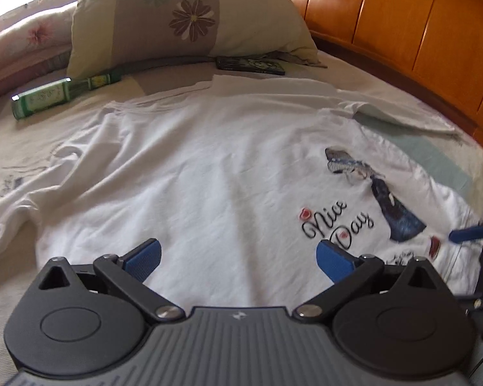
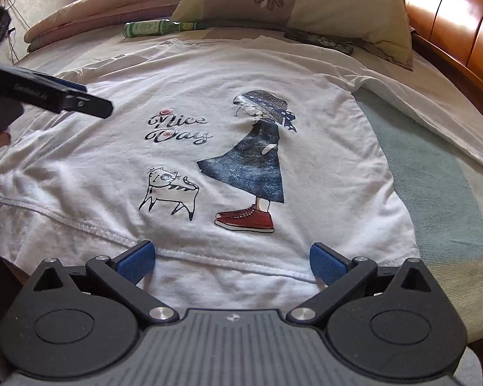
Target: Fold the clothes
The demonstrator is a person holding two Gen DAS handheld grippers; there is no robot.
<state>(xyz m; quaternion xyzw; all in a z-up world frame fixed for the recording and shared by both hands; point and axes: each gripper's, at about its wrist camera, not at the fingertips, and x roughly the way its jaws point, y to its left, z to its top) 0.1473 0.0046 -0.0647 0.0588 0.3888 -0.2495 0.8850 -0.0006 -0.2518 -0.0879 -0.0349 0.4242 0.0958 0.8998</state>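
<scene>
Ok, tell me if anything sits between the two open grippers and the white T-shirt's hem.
Nothing visible does. The right gripper hangs open right over the hem of the T-shirt, and the left gripper is open over plain cloth. The green bottle and the remote lie far off by the pillow.

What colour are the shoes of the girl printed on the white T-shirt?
Dark red with white soles, best seen in the right wrist view.

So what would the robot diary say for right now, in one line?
stage: before first fold | white T-shirt: flat on bed, print up | left gripper: open, empty | right gripper: open, over hem | green bottle: by pillow
</scene>
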